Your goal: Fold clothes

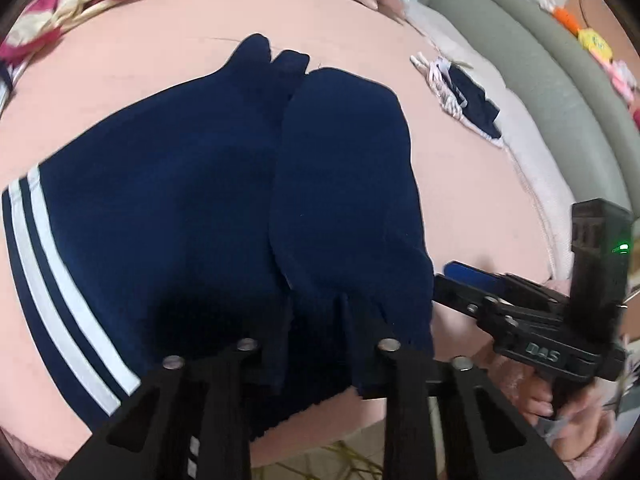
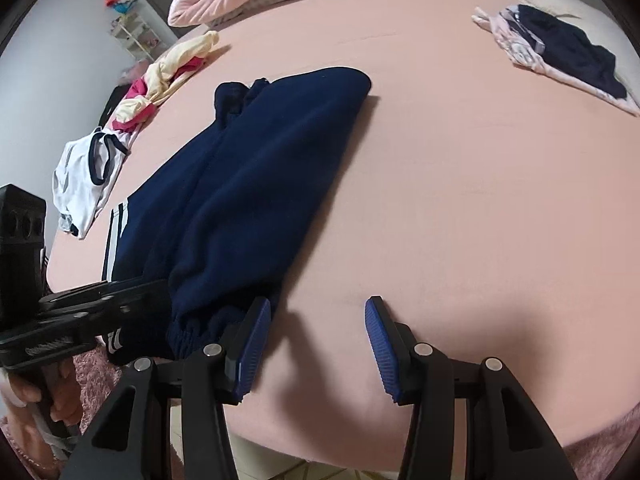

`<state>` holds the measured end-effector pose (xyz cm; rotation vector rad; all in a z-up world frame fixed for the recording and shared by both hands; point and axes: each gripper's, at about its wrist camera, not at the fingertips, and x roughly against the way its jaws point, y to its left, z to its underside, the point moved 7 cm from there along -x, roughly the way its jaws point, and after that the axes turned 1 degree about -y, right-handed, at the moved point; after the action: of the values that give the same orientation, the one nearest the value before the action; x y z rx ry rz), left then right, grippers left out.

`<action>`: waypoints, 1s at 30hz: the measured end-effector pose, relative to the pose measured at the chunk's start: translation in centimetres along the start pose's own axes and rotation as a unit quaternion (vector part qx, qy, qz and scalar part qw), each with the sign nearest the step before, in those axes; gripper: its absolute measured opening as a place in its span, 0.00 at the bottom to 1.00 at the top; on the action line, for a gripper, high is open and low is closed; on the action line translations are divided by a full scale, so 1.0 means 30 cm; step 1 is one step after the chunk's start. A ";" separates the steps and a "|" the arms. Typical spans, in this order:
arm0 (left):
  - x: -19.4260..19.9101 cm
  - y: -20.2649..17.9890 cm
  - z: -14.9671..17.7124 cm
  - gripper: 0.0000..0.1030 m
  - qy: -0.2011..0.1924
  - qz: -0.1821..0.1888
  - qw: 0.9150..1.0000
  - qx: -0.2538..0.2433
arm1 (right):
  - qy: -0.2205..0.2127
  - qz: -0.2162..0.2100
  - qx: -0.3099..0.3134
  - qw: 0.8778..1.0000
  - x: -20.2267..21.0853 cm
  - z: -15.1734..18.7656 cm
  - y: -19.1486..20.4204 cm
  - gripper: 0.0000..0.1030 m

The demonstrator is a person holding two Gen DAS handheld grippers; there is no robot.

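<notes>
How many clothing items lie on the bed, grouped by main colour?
Navy trousers with white stripes: 1
Cream and magenta garment: 1
White top with navy trim: 1
Pale pink patterned piece with a dark navy piece on it: 2
Total: 5

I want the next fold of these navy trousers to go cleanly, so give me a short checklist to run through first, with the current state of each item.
1. Left gripper has the navy trousers: ok, jaws shut on the near cuff end.
2. Right gripper has fabric: not ok, jaws open over bare pink sheet, beside the cuff.
3. Legs stacked evenly: ok, one lies lengthwise on the other.
4. Far end flat: not ok, it looks bunched.
5. Room to fold: ok, the folded pile and white shirt lie apart from the trousers.
6. Both layers in the left grip: cannot tell.
</notes>
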<state>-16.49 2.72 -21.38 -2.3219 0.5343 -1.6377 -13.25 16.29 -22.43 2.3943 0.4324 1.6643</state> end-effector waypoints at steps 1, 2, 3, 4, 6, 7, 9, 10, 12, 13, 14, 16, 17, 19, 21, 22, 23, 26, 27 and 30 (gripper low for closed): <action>0.016 -0.004 -0.015 0.10 -0.016 0.005 1.000 0.002 | 0.000 -0.001 0.000 1.000 0.004 0.001 -0.001 0.48; 0.044 -0.010 -0.032 0.10 -0.037 0.011 0.999 0.003 | -0.001 0.000 0.000 1.000 0.010 0.000 -0.002 0.48; 0.081 -0.016 -0.049 0.09 -0.060 0.012 0.998 0.004 | -0.004 0.002 0.001 1.000 0.015 -0.004 0.000 0.48; 0.122 -0.018 -0.061 0.09 -0.080 0.009 0.997 0.005 | -0.008 0.003 0.003 1.000 0.024 -0.009 0.001 0.48; 0.205 -0.010 -0.066 0.09 -0.110 -0.007 0.994 0.005 | -0.021 0.005 0.018 1.000 0.058 -0.017 0.008 0.48; 0.244 0.000 -0.062 0.09 -0.121 -0.017 0.992 0.005 | -0.026 0.010 0.035 0.999 0.079 -0.022 0.030 0.48; 0.307 0.036 -0.042 0.09 -0.133 -0.035 0.990 0.010 | -0.038 0.019 0.074 0.996 0.120 -0.037 0.088 0.48; 0.328 0.059 -0.024 0.09 -0.132 -0.040 0.990 0.017 | -0.047 0.021 0.091 0.995 0.137 -0.050 0.123 0.48; 0.356 0.112 0.024 0.09 -0.129 -0.058 0.989 0.035 | -0.058 0.008 0.124 0.991 0.150 -0.084 0.212 0.50; 0.359 0.133 0.049 0.09 -0.127 -0.062 0.989 0.045 | -0.061 -0.002 0.138 0.989 0.145 -0.099 0.258 0.50; 0.362 0.155 0.075 0.09 -0.126 -0.066 0.988 0.056 | -0.060 -0.010 0.153 0.986 0.132 -0.107 0.302 0.50; 0.367 0.197 0.127 0.09 -0.123 -0.074 0.987 0.078 | -0.054 -0.024 0.184 0.981 0.097 -0.111 0.388 0.50; 0.361 0.215 0.152 0.09 -0.116 -0.076 0.987 0.085 | -0.052 -0.031 0.200 0.978 0.078 -0.110 0.426 0.50; 0.306 0.240 0.199 0.09 -0.087 -0.077 0.989 0.094 | -0.036 -0.032 0.224 0.973 0.012 -0.092 0.476 0.50; 0.240 0.261 0.237 0.10 -0.056 -0.071 0.990 0.109 | -0.009 -0.013 0.235 0.972 -0.067 -0.052 0.459 0.50; 0.226 0.266 0.244 0.10 -0.053 -0.072 0.990 0.112 | 0.001 -0.003 0.230 0.973 -0.108 -0.035 0.434 0.51; 0.217 0.265 0.250 0.10 -0.051 -0.076 0.990 0.109 | 0.010 0.006 0.225 0.974 -0.149 -0.018 0.410 0.52; 0.221 0.248 0.249 0.10 -0.044 -0.083 0.991 0.097 | 0.013 -0.028 0.164 0.986 -0.145 -0.025 0.338 0.57; 0.221 0.245 0.249 0.10 -0.040 -0.082 0.991 0.098 | 0.014 -0.032 0.148 0.988 -0.131 -0.034 0.317 0.57; 0.215 0.262 0.258 0.13 -0.028 -0.071 0.990 0.121 | -0.001 -0.030 0.130 0.991 -0.082 -0.056 0.263 0.61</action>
<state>-8.46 -7.23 -21.69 -2.2606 0.1516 -1.5932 -14.61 8.03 -21.48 2.5321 0.7573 1.6702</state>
